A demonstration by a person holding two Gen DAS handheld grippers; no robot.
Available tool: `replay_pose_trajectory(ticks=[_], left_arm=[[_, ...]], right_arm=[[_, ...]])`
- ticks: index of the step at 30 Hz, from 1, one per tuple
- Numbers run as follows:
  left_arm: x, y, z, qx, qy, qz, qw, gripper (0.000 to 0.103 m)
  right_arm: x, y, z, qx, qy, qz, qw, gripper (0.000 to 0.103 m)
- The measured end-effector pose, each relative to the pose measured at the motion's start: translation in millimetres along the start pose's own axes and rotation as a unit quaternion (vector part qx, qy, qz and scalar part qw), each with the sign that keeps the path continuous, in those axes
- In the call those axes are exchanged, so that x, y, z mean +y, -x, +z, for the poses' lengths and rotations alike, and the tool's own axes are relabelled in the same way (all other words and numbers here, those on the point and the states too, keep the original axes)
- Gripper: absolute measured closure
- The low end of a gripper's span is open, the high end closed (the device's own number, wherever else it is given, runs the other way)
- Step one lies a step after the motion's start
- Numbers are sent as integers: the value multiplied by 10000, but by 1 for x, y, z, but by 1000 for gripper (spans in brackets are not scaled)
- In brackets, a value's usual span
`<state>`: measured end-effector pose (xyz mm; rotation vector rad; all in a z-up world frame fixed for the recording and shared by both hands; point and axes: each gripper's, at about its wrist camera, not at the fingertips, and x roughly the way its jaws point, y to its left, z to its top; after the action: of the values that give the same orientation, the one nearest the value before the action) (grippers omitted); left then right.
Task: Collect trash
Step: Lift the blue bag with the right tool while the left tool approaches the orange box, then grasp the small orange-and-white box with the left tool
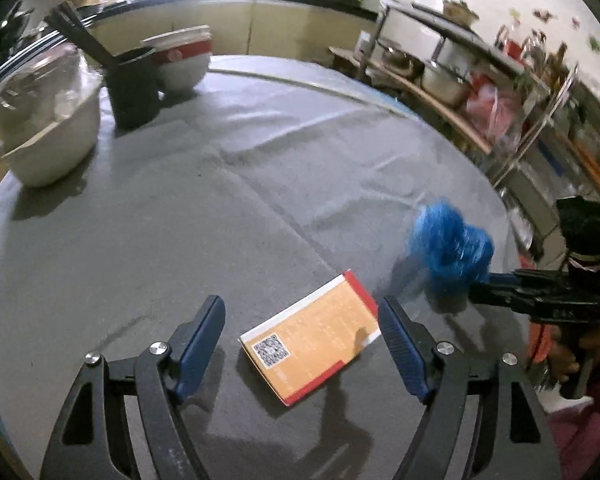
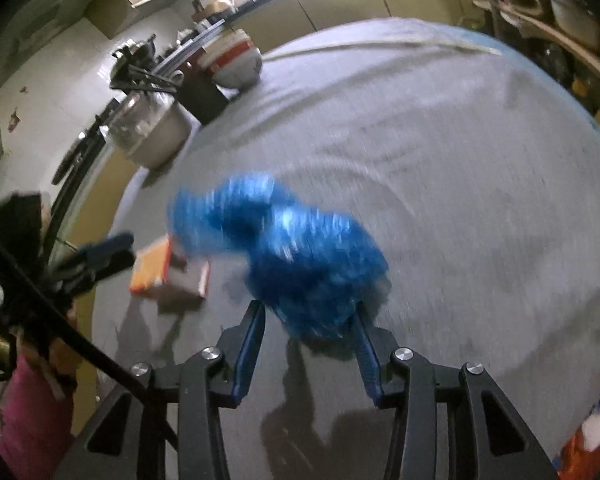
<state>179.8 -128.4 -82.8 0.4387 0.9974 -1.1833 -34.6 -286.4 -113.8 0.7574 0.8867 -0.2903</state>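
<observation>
On the grey tablecloth (image 1: 220, 200), an orange carton (image 1: 312, 338) lies between the left gripper's (image 1: 302, 344) spread fingers, untouched; the right gripper (image 2: 310, 320) pinches a crumpled blue plastic bag (image 2: 300, 256). That bag hangs just beside the carton.

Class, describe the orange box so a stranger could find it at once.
Start at the grey cloth over the round table, then look to its near edge, between the left gripper's open fingers. The orange box lies flat there, the only item with a QR code and red trim.
</observation>
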Motion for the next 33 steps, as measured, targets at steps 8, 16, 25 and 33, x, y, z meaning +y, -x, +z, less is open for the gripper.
replay_pose_trajectory(ticks=[8, 16, 25, 33], left_arm=[[-7, 0, -17, -38, -39, -96, 9999, 24], [-21, 10, -32, -44, 133, -115, 9998, 24], [-32, 3, -32, 36, 65, 443, 9990, 24], [-35, -6, -36, -63, 160, 751, 9970, 27]], right_arm=[[-4, 10, -5, -75, -69, 234, 9997, 54], [9, 28, 27, -763, 192, 180, 9967, 43], [19, 7, 65, -914, 627, -323, 9933, 33], [16, -28, 60, -563, 470, -324, 9968, 42]])
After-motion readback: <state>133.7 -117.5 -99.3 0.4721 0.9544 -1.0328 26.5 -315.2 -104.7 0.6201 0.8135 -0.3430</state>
